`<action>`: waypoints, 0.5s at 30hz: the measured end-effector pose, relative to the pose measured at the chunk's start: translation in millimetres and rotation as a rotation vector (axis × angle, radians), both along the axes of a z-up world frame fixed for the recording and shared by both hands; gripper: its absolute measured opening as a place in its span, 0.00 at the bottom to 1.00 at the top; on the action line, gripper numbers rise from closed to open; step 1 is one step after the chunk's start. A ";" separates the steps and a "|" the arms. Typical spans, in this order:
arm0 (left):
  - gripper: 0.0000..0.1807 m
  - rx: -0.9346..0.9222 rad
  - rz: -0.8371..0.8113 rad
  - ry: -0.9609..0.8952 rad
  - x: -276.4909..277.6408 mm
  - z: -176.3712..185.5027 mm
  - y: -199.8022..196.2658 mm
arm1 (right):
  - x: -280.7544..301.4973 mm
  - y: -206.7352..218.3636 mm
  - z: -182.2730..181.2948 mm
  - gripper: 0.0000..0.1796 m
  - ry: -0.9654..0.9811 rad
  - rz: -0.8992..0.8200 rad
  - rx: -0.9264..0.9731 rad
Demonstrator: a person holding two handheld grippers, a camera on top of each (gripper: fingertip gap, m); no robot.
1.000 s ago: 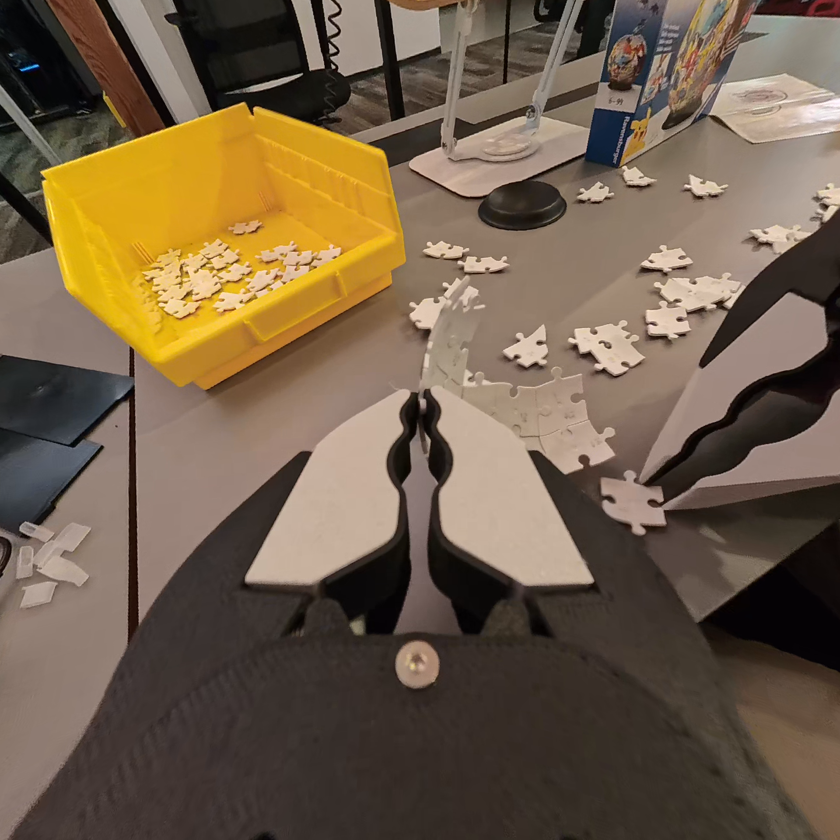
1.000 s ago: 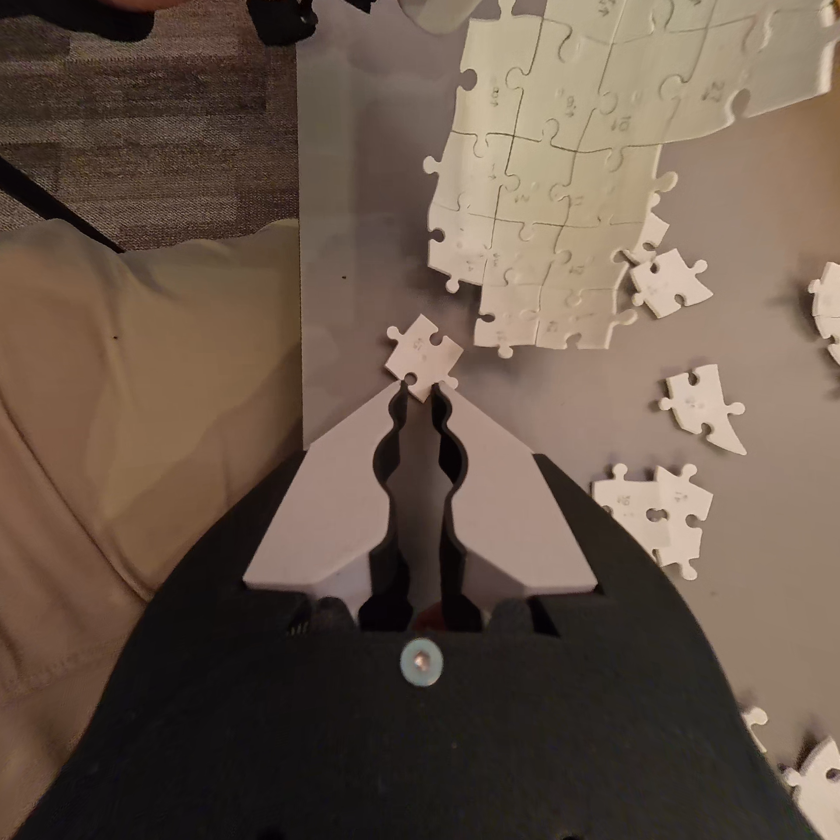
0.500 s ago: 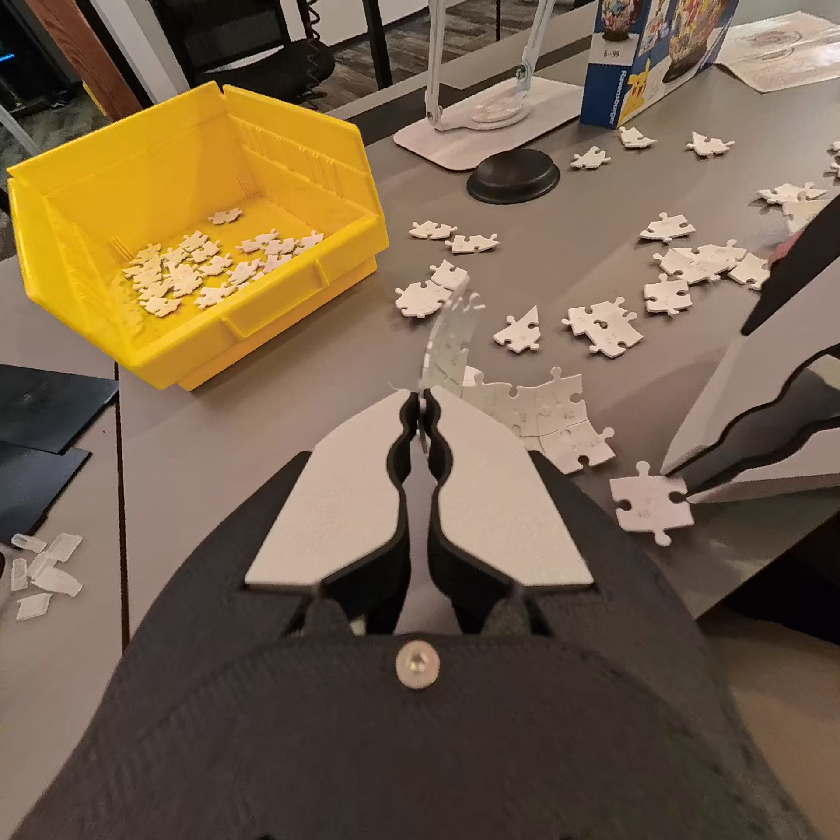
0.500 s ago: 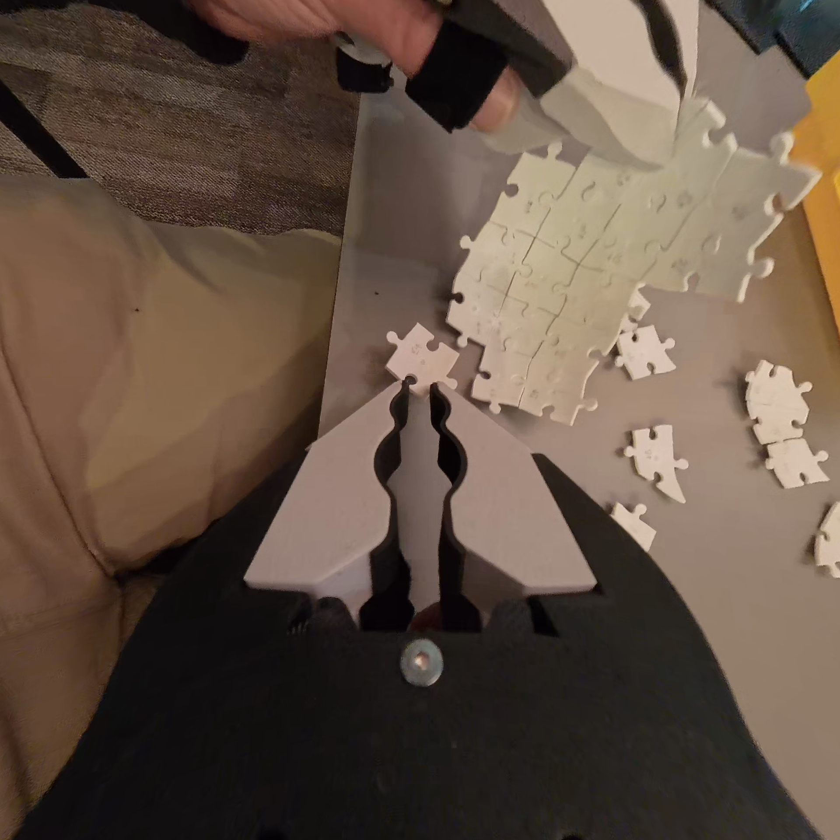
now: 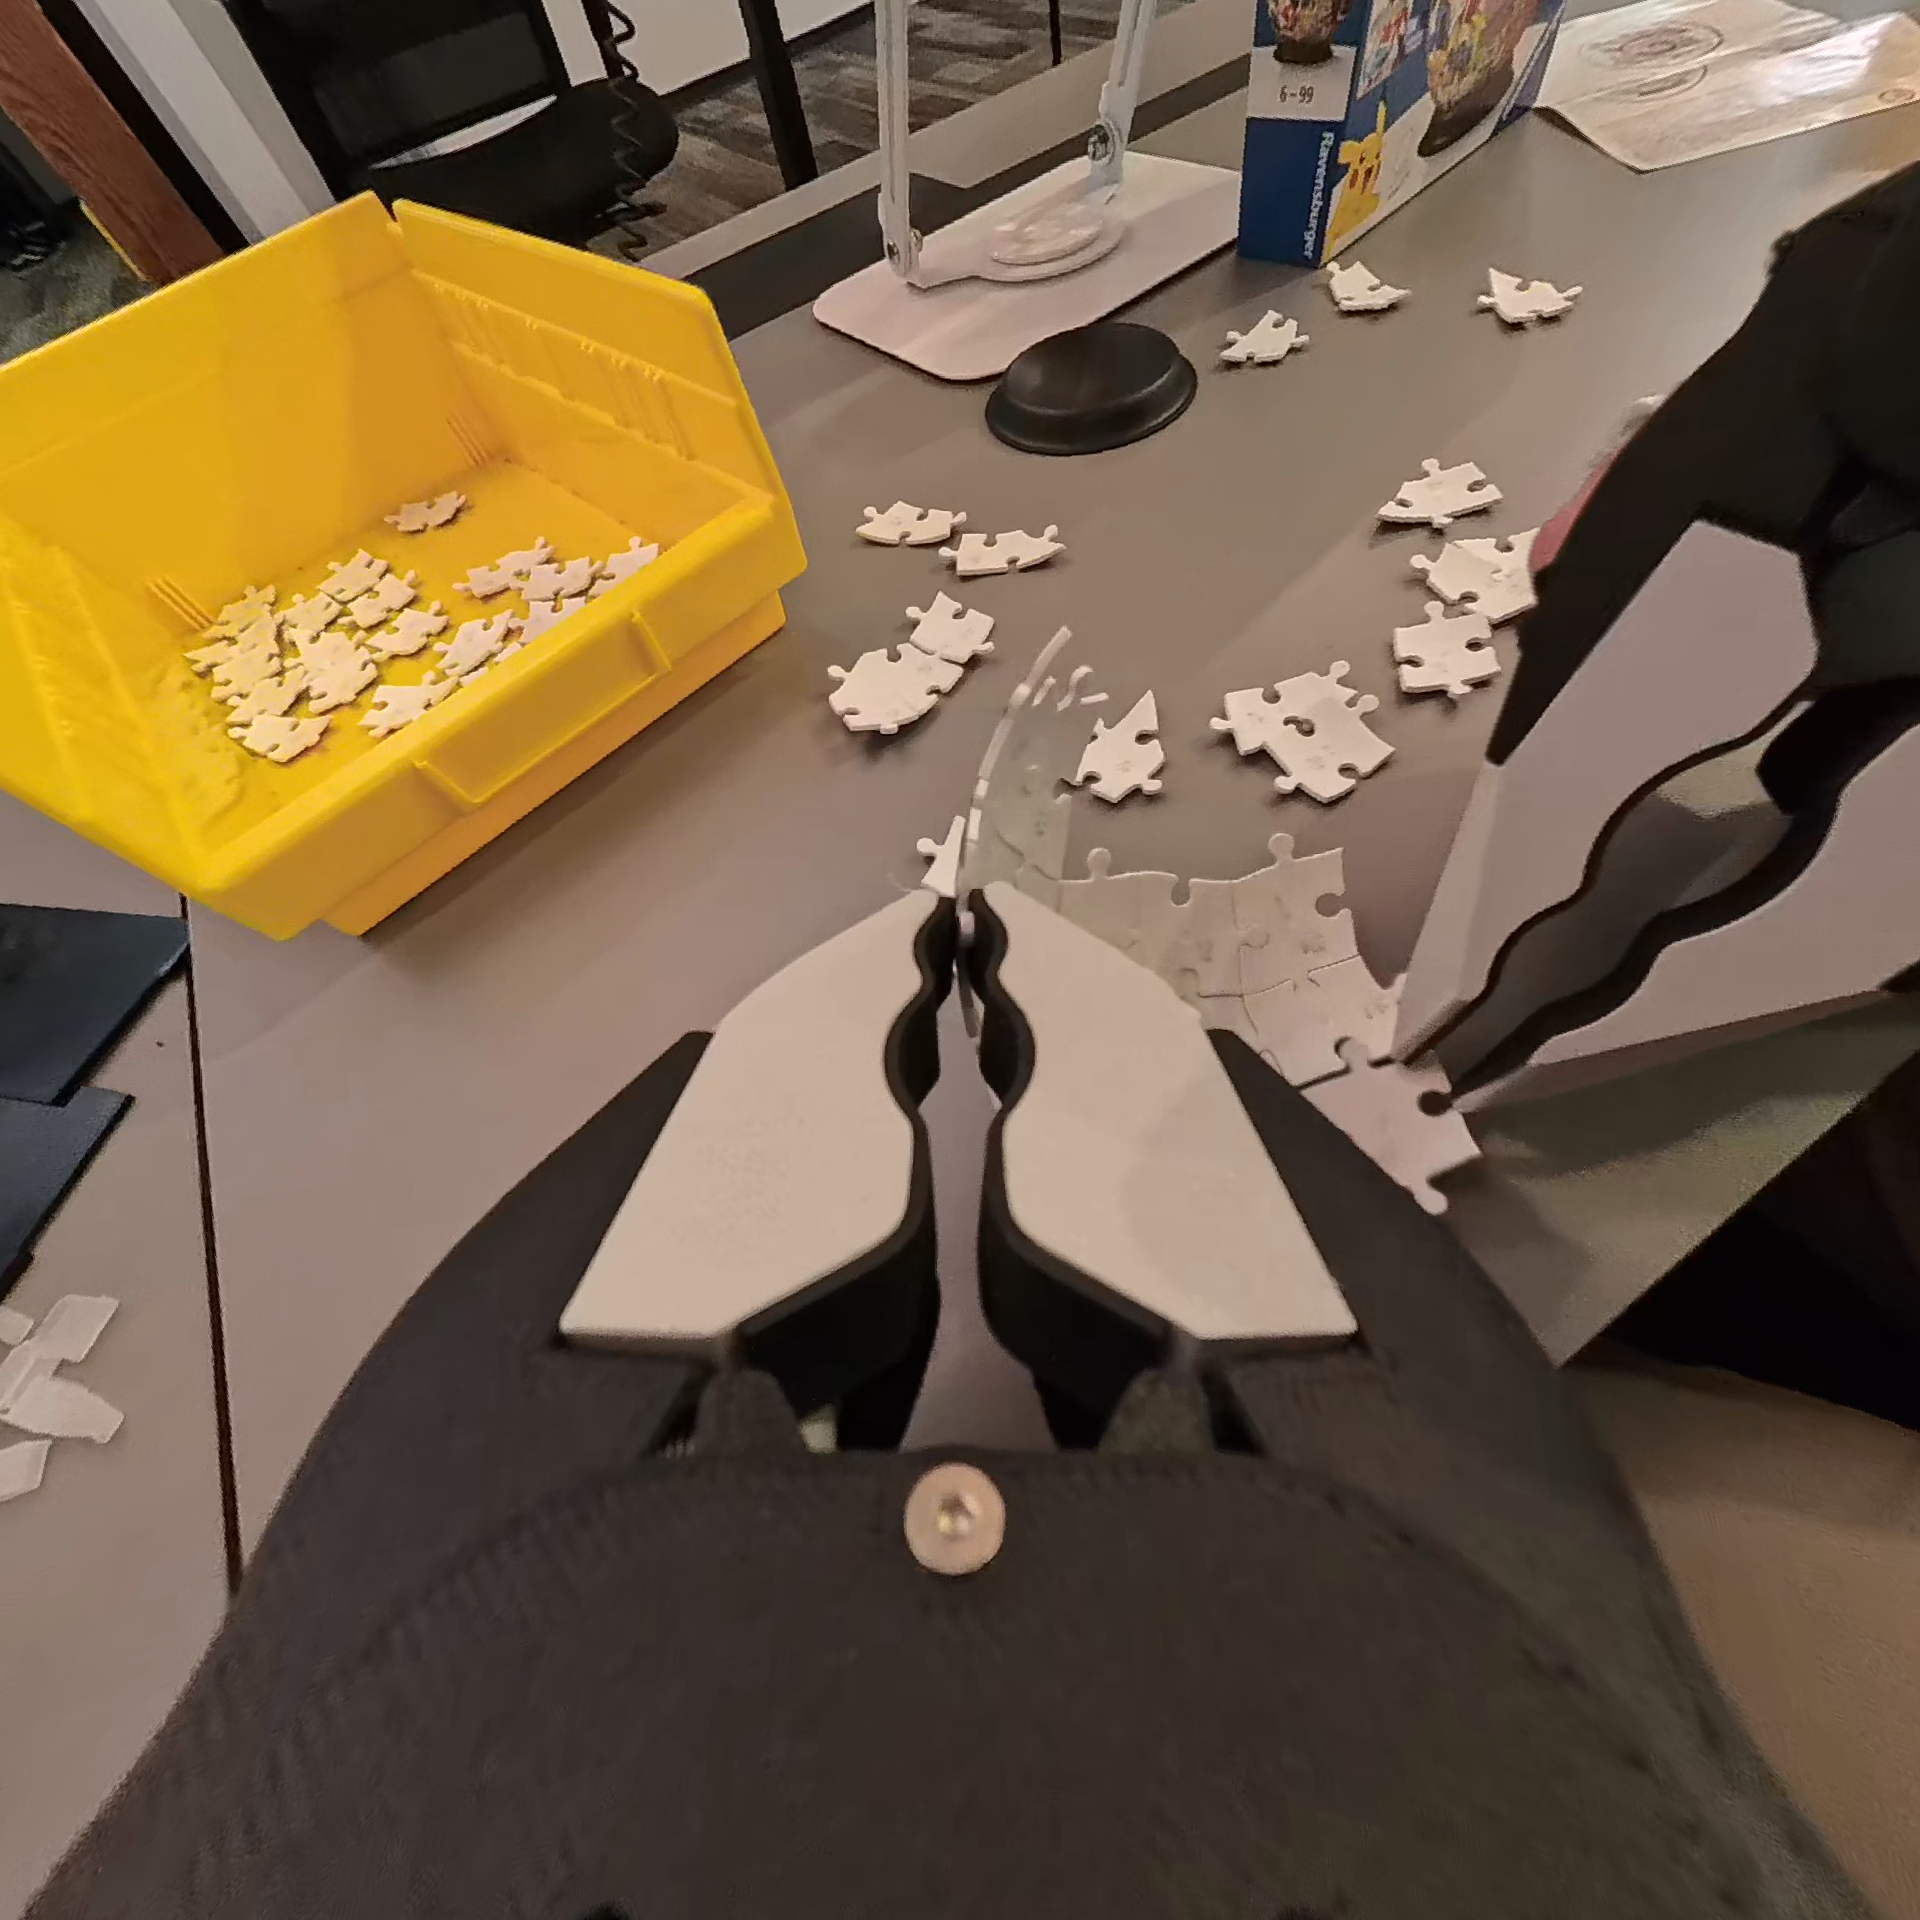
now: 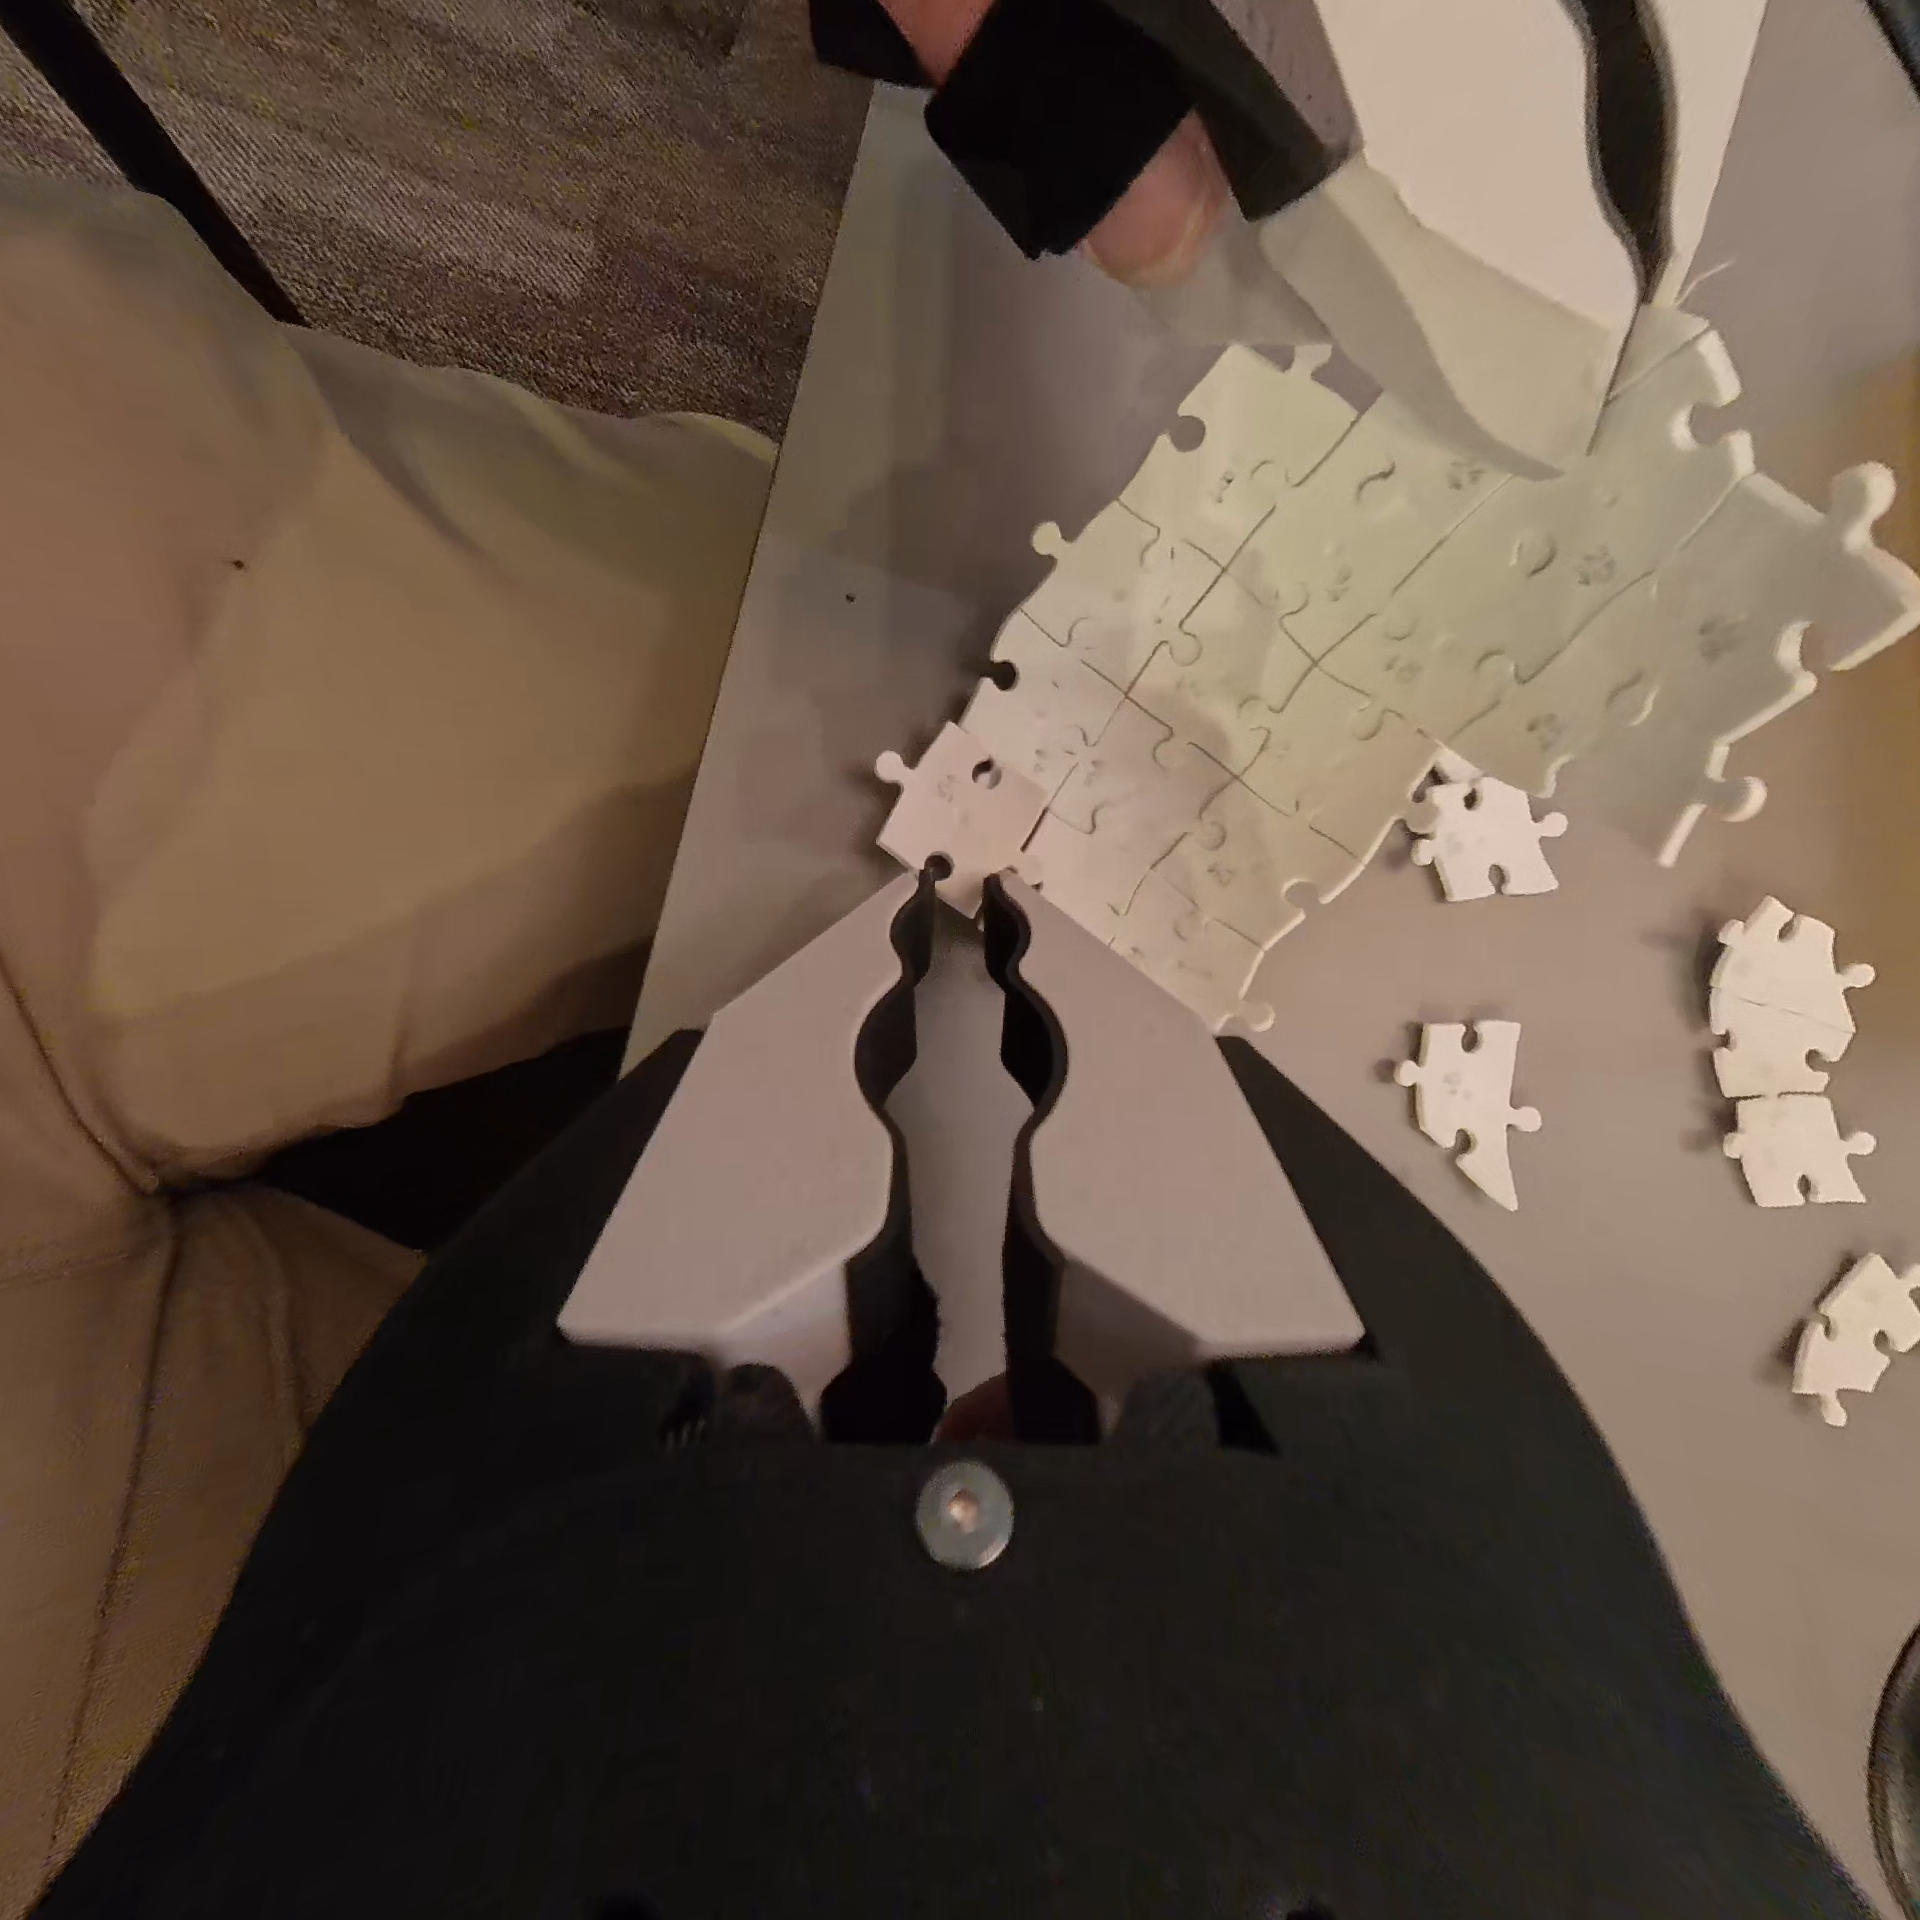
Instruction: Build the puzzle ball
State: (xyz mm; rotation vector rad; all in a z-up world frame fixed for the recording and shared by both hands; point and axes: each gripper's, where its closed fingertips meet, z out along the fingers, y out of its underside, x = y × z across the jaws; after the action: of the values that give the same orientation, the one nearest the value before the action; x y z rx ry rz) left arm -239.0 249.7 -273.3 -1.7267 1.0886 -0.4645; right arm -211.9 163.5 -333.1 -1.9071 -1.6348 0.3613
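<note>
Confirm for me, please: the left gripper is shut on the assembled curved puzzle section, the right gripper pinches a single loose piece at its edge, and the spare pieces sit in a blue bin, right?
Not quite: the bin is yellow, not blue, as the left wrist view shows. The rest holds: the left gripper is shut on the assembled curved section, and the right gripper pinches the single piece at that section's edge.

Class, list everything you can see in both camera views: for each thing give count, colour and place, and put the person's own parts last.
Table: one, grey, under everything.
Bin: one, yellow, far left.
Bin pieces: many, white, inside bin.
Loose pieces: many, white, scattered on table.
Panel: one, white, joined pieces, in left gripper.
Single piece: one, white, in right gripper, at panel's edge.
Disc: one, black, far centre.
Stand: one, white, behind disc.
Box: one, blue, far right.
Left gripper: shut on panel.
Right gripper: shut on single piece.
Hand: one, behind left gripper.
</note>
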 end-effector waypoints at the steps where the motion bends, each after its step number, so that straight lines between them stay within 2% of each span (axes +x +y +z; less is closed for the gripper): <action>1: 0.01 0.006 0.000 0.004 0.0 0.5 0.0 | 0.7 1.0 -0.6 0.04 -0.006 0.000 -0.001; 12: 0.01 0.027 -0.009 0.009 2.3 2.1 -2.7 | 3.0 0.3 0.4 0.08 -0.011 -0.016 -0.033; 15: 0.01 0.034 -0.009 0.011 2.4 2.8 -3.0 | -2.9 0.0 11.0 0.06 0.027 -0.012 -0.014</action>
State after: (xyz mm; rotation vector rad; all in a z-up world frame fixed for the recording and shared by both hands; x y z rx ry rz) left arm -236.6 246.7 -270.5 -1.6969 1.1063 -0.4395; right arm -214.8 163.5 -322.1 -1.9133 -1.6068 0.3927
